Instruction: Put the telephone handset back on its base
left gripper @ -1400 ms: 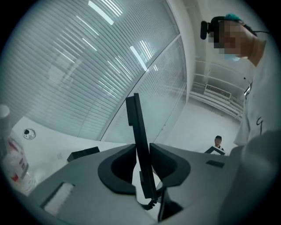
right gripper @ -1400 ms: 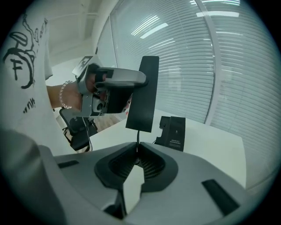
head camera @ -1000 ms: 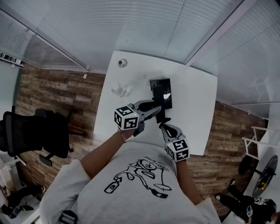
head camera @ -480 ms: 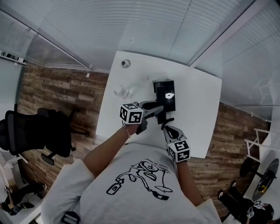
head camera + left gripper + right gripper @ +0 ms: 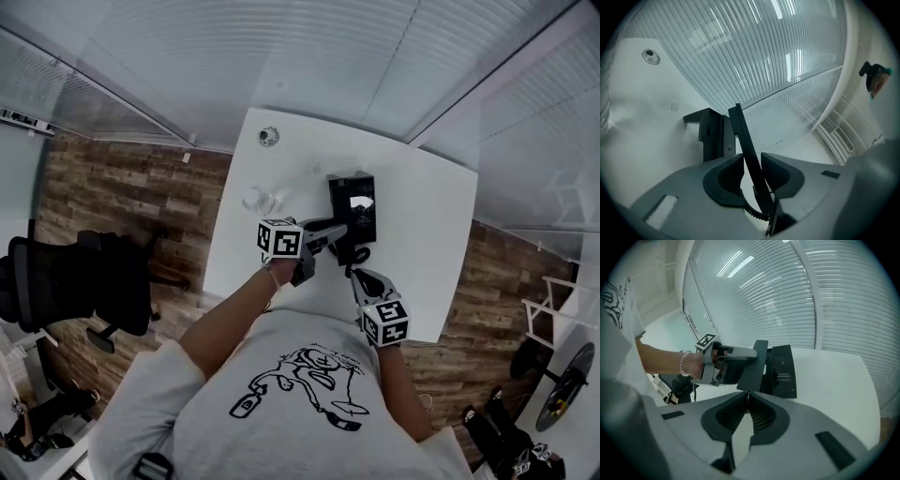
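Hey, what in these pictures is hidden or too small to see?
Base cradle: too small in head view; left gripper view shows only its side.
Base label print: right gripper view, too small.
Coiled cord: left gripper view, few coils show between the jaws.
Right gripper: whether its shut jaws nip the handset's corner, too tight to tell.

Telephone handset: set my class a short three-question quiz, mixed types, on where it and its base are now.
1. True or false: the left gripper is open and empty.
2. The base stands on: A the floor, B the white table, C a chair.
3. What trails from the handset's lower end?
Key: 1 false, it is shut on the handset; 2 B; 3 a coiled cord.
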`<state>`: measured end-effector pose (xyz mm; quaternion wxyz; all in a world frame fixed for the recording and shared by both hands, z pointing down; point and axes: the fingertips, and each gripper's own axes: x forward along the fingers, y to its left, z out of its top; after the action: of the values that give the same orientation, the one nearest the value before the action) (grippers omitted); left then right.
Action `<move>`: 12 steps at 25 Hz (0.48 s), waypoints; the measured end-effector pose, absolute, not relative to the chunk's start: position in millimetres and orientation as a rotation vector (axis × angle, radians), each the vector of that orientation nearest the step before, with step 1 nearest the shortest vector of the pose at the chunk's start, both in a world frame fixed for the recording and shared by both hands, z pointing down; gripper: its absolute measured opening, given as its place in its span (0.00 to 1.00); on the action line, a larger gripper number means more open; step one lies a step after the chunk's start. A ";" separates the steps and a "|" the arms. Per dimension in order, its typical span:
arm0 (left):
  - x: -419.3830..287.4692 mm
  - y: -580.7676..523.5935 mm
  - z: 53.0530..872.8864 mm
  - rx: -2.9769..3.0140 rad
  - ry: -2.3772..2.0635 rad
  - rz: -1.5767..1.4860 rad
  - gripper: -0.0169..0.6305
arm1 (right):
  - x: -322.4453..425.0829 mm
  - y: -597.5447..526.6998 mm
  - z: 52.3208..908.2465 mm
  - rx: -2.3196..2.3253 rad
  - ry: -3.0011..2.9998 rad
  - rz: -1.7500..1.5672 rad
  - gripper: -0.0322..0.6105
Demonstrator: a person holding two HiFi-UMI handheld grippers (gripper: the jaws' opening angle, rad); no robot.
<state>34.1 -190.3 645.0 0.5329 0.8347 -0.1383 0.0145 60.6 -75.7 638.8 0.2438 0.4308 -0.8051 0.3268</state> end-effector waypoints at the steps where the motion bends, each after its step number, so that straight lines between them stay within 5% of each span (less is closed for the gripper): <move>1: 34.2 -191.4 647.5 1.980 -0.329 0.032 0.20 | 60.6 -76.9 639.6 1.179 -2.198 0.899 0.08; 12: 37.0 -201.9 671.2 1.905 -0.341 0.023 0.20 | 64.3 -86.8 646.2 1.200 -2.190 0.955 0.08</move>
<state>37.0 -201.9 671.2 0.5671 0.8107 -0.1452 0.0096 64.3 -86.8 646.2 0.2321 0.4365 -0.7968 0.3473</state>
